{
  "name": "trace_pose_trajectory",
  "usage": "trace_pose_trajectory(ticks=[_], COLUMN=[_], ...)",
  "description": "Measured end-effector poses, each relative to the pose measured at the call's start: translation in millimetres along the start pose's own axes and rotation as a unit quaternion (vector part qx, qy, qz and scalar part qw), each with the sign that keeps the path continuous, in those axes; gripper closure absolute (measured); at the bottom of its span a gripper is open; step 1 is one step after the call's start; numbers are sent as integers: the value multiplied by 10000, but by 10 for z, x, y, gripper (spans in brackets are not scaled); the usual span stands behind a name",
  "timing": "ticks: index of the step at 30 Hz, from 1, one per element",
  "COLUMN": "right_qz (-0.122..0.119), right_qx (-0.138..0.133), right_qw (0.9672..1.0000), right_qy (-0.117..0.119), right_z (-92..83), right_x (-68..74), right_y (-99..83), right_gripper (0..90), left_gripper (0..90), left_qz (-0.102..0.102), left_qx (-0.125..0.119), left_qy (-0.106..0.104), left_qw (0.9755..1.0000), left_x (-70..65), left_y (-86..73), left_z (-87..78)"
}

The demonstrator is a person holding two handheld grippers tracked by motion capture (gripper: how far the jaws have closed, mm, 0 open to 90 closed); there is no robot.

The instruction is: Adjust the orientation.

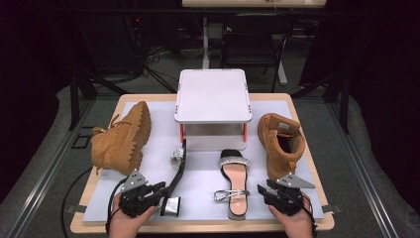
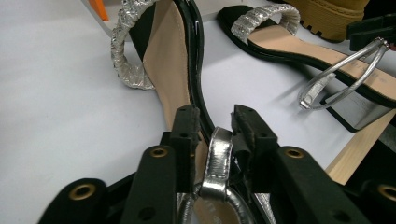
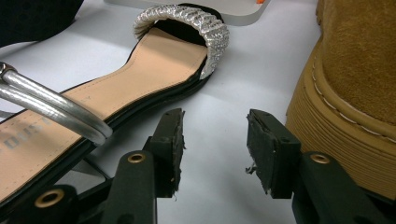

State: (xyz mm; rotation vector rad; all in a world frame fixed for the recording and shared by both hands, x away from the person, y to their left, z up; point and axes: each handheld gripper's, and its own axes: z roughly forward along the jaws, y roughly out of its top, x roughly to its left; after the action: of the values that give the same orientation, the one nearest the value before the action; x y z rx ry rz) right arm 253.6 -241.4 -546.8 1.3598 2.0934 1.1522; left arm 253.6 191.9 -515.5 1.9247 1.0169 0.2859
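Note:
A black sandal (image 1: pixel 179 166) with a silver strap lies on its side at the front left of the white mat. My left gripper (image 1: pixel 161 191) is shut on its heel end. In the left gripper view the jaws (image 2: pixel 215 123) clamp the black sole and the silver ankle strap (image 2: pixel 219 149). The matching sandal (image 1: pixel 235 183) lies flat on its sole at the front right. My right gripper (image 1: pixel 265 187) stands open and empty between that sandal (image 3: pixel 140 65) and a tan boot (image 3: pixel 355 74), its fingertips (image 3: pixel 215 135) just above the mat.
A tan boot (image 1: pixel 124 139) lies on its side at the left, another (image 1: pixel 280 141) stands upright at the right. A white raised stand (image 1: pixel 213 94) with orange legs stands at the back middle. The mat (image 1: pixel 203 163) covers a wooden table.

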Motion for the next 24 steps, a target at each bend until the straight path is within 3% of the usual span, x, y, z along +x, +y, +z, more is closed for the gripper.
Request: trace_pose_trajectory(ticks=[8,24], right_qz=[24,78], right_qx=[-10,-48], right_qw=[10000,10000], right_qy=[-2,-2], right_z=[-7,-13], right_x=[-6,-18], right_y=[1,1], right_gripper=[559,559], left_gripper=[804,810], left_qz=[39,14], left_qx=[-40,-112], left_qy=[-114,-268], left_qw=[9999,9996], left_x=[-12,-32], left_y=[-4,12], left_z=[12,42])
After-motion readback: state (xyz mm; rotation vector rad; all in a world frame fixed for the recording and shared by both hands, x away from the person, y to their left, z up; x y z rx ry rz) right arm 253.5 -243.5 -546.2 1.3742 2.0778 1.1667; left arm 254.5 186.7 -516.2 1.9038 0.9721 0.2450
